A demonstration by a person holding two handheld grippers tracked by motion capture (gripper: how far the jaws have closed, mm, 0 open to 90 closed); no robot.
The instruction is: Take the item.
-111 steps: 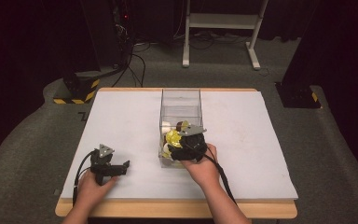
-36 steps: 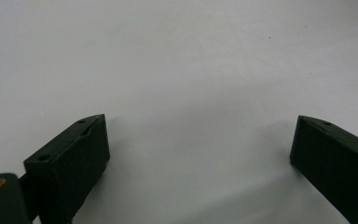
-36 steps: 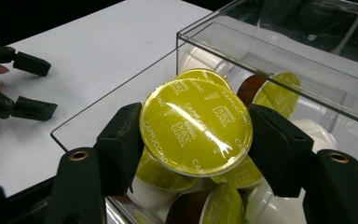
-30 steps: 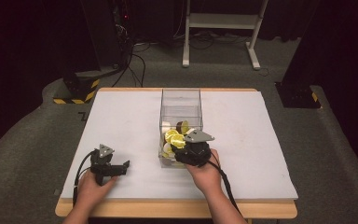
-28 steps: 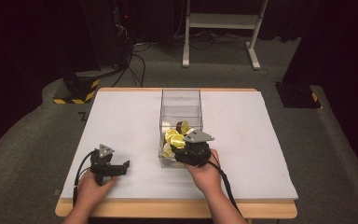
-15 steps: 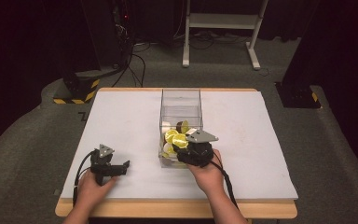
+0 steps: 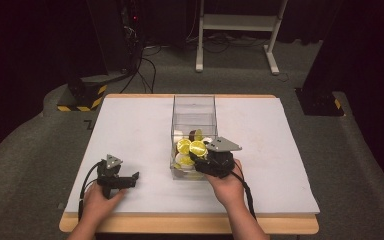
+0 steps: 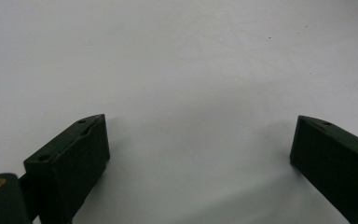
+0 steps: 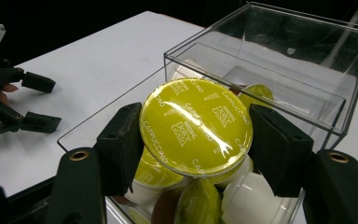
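A clear plastic box (image 7: 194, 111) stands mid-table, its near end filled with coffee capsules (image 7: 184, 146). In the right gripper view the two black jaws clamp a capsule with a yellow-green foil lid (image 9: 196, 126), held just above the box's near end (image 9: 261, 88) and the other capsules (image 9: 200, 200). My right gripper (image 7: 200, 156) sits at the box's near right corner, with the held capsule (image 7: 198, 148) at its tip. My left gripper (image 7: 130, 180) rests on the white table near the front left, jaws wide apart over bare table (image 8: 191, 93).
The white tabletop (image 7: 130, 130) spreads out around the box. Beyond the far edge are a grey floor, cables (image 7: 145, 65) and a white stand (image 7: 235, 25). The left gripper (image 9: 35, 102) shows at the far left of the right gripper view.
My right gripper has risen slightly out of the box's near end with the capsule and shifted a little toward the right. The left gripper has stayed put.
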